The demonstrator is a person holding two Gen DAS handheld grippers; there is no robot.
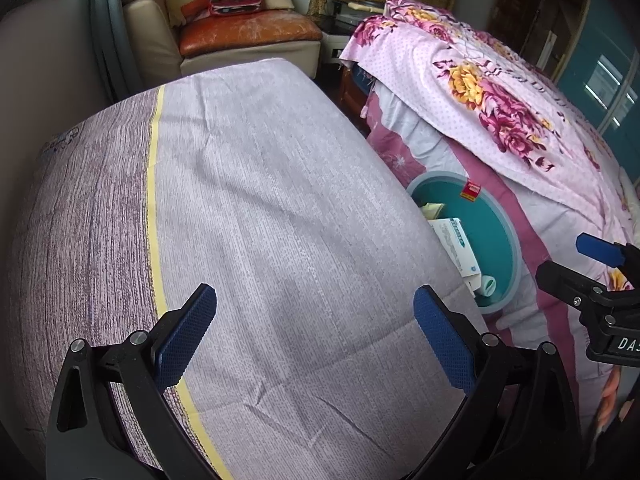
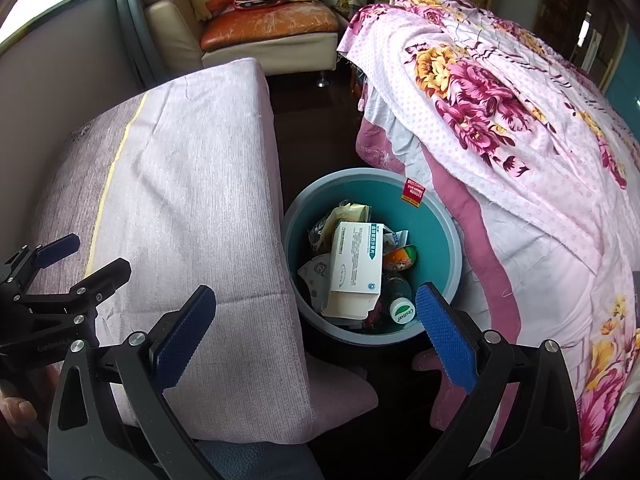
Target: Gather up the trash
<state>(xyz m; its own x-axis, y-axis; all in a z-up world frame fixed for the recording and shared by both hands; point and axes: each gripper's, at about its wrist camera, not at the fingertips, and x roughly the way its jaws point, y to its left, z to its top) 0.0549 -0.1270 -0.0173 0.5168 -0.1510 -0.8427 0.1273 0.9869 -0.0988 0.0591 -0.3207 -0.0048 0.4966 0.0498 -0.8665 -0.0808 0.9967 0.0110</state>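
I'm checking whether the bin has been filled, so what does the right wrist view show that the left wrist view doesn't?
Only the right wrist view looks down into the teal bin, showing the white box on top, wrappers, an orange packet and a green-and-white bottle cap.

Only the left wrist view shows the long stretch of striped bedding, which hides most of the bin.

Both show the bin's red sticker, the floral quilt, the sofa, and both hand-held grippers open and empty: left, right.
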